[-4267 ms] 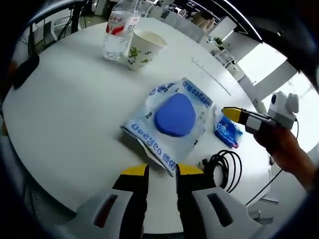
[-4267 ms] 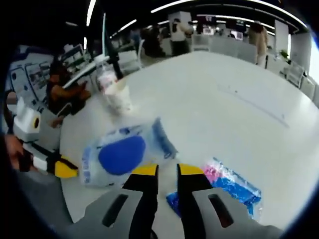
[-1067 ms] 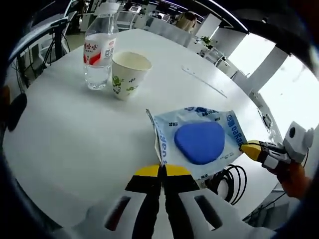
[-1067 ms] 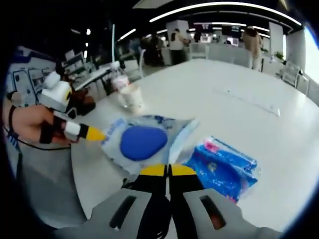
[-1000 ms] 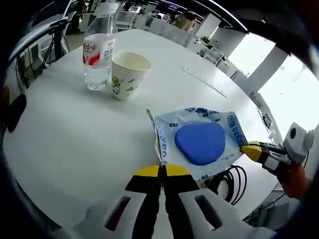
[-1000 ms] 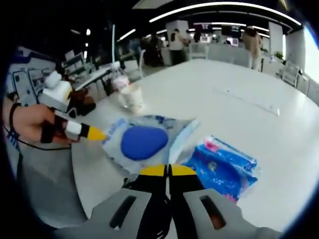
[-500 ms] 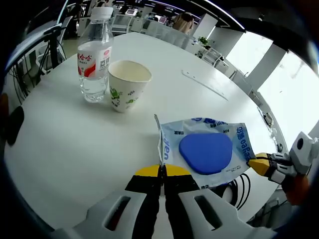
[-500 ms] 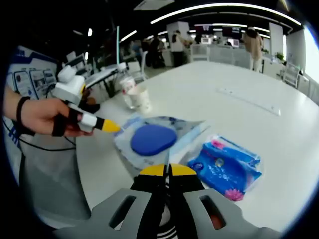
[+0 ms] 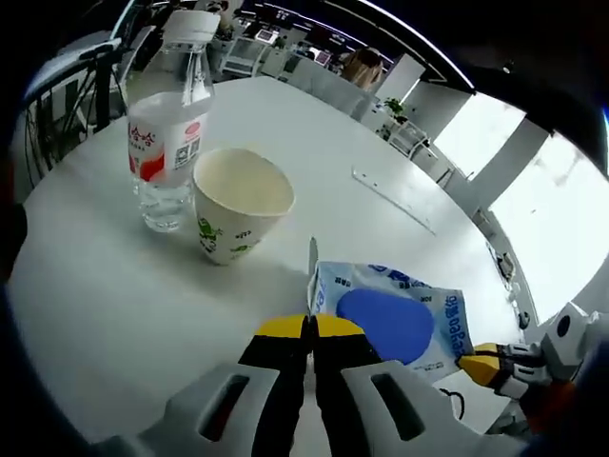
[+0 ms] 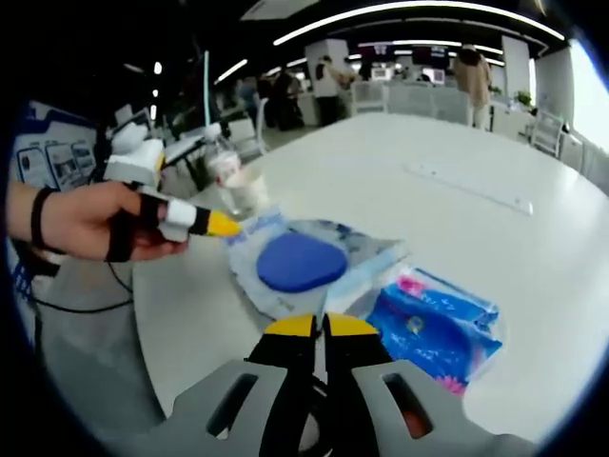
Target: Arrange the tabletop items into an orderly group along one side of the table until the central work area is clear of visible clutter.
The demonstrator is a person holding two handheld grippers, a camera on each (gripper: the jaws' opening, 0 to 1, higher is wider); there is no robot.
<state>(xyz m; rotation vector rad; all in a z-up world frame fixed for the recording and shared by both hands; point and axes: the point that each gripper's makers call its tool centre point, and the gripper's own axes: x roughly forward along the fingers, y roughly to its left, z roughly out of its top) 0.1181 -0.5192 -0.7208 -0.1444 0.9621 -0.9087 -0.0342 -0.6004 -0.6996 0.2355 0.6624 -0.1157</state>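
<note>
A white-and-blue packet [image 9: 390, 319] with a blue oval inside lies on the round white table [image 9: 114, 286], just right of a paper cup [image 9: 238, 205] and a water bottle [image 9: 166, 133]. My left gripper [image 9: 307, 327] is shut on the packet's near corner, which stands up between the jaws. My right gripper [image 9: 479, 366] touches the packet's far right corner. In the right gripper view my right gripper [image 10: 321, 327] is shut at the packet's [image 10: 300, 262] near edge. My left gripper [image 10: 225, 225], held by a hand [image 10: 86, 224], pinches the far corner beside the cup [image 10: 249, 195].
A blue tissue pack [image 10: 433, 328] lies right of the packet. A thin clear strip [image 9: 395, 200] lies flat farther across the table. Chairs, desks and people stand beyond the table's far edge.
Both grippers have carried the packet across the table toward the cup and bottle, which now loom larger in the left gripper view. The tissue pack has stayed put.
</note>
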